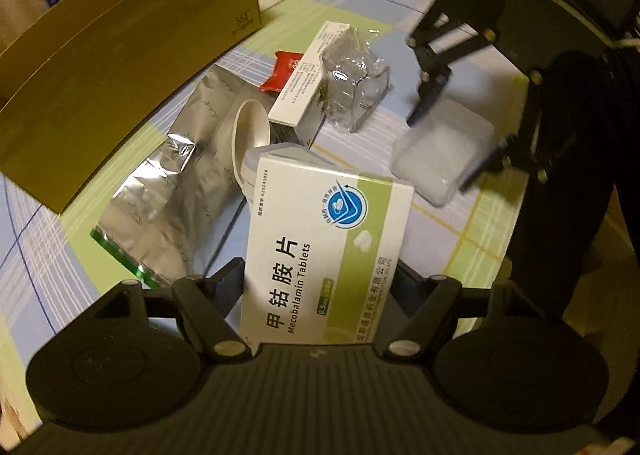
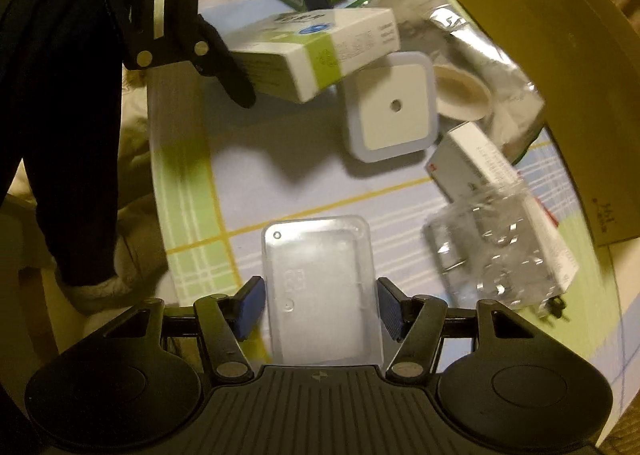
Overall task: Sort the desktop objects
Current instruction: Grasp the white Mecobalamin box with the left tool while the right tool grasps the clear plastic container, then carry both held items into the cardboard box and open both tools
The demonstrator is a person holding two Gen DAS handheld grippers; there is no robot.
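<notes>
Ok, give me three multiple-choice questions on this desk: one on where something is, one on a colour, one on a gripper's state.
1. Where is the white spoon? A in the cardboard box; B beside the silver foil bag; C on the floor.
2. What colour is the tablet box band? A red; B green; C black.
3. The right gripper is: A open, empty; B shut on the clear plastic case; C shut on the spoon.
Answers: B, it lies next to the bag; B, a green stripe shows; B, its pads press the case's sides.
</notes>
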